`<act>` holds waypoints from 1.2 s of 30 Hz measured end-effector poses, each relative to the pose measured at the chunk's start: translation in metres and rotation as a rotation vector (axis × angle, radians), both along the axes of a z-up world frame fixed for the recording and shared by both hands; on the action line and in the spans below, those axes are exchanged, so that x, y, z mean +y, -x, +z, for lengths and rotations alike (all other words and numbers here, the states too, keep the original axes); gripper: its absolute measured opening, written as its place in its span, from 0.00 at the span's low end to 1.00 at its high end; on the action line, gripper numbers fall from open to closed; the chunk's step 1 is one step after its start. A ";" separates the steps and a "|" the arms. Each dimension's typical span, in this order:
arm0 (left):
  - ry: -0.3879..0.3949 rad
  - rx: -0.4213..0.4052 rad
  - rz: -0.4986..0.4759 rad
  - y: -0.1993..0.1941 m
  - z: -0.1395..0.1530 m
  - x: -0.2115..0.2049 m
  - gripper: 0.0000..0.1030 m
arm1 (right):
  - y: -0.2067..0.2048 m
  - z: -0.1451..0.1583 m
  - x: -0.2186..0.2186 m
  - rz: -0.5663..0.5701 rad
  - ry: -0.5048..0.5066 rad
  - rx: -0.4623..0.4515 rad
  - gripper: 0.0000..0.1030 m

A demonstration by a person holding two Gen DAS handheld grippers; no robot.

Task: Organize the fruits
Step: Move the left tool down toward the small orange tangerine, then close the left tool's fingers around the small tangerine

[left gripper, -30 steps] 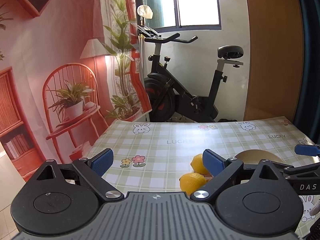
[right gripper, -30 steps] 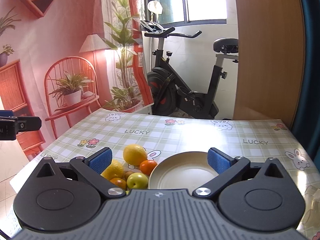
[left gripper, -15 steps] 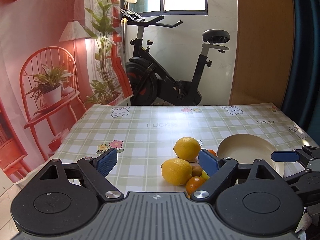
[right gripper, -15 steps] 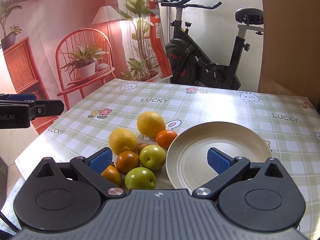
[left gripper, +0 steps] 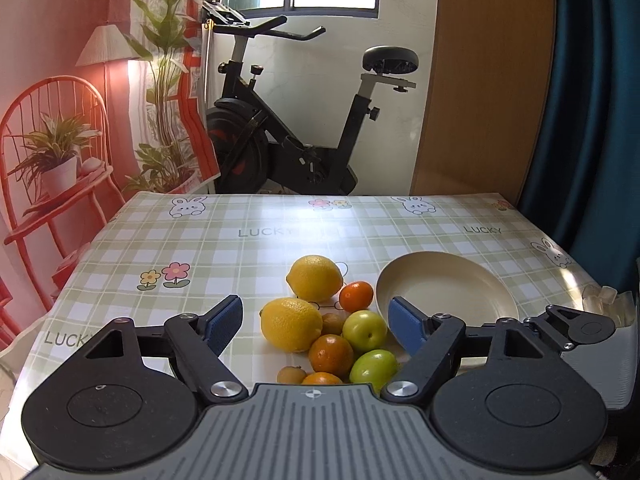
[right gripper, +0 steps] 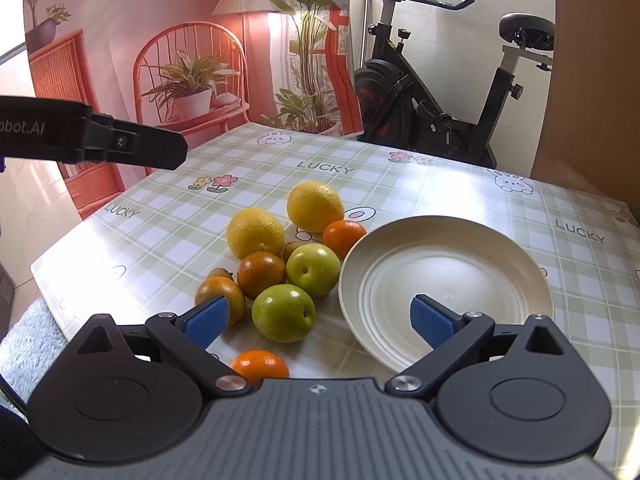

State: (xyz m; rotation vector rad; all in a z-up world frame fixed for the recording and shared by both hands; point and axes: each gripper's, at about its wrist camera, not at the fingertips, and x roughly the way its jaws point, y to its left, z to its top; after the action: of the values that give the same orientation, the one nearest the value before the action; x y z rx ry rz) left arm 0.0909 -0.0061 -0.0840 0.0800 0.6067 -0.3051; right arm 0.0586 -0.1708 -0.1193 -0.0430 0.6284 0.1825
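Note:
A pile of fruit lies on the checked tablecloth: two lemons, two green apples, several oranges and small brown fruits. A cream plate sits empty just right of the pile; it also shows in the left wrist view. My right gripper is open and empty, hovering over the near apple and the plate's near rim. My left gripper is open and empty above the pile, with a lemon and a green apple between its fingers.
The table has a green checked cloth with "LUCKY" prints. An exercise bike stands beyond the far edge, a printed backdrop to the left, a wooden panel and blue curtain to the right. The left gripper's finger crosses the right wrist view's upper left.
Both grippers have moved forward and tilted down toward the fruit pile, which now sits larger and lower in both views. Both stay open and empty.

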 end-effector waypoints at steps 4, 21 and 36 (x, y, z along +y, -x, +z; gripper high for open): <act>-0.012 0.032 0.029 0.000 -0.002 0.005 0.80 | 0.001 -0.004 0.001 0.019 0.004 0.012 0.93; 0.014 0.160 -0.078 -0.006 -0.033 0.005 0.52 | -0.008 -0.034 0.010 0.127 0.002 0.153 0.60; 0.067 0.325 -0.249 -0.018 -0.071 -0.014 0.43 | -0.014 -0.051 0.014 0.175 -0.028 0.215 0.41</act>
State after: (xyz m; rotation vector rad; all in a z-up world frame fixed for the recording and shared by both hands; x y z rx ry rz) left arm 0.1087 -0.0199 -0.1552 0.0409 0.9100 -0.5865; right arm 0.0724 -0.1570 -0.1702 -0.0515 0.8364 0.3690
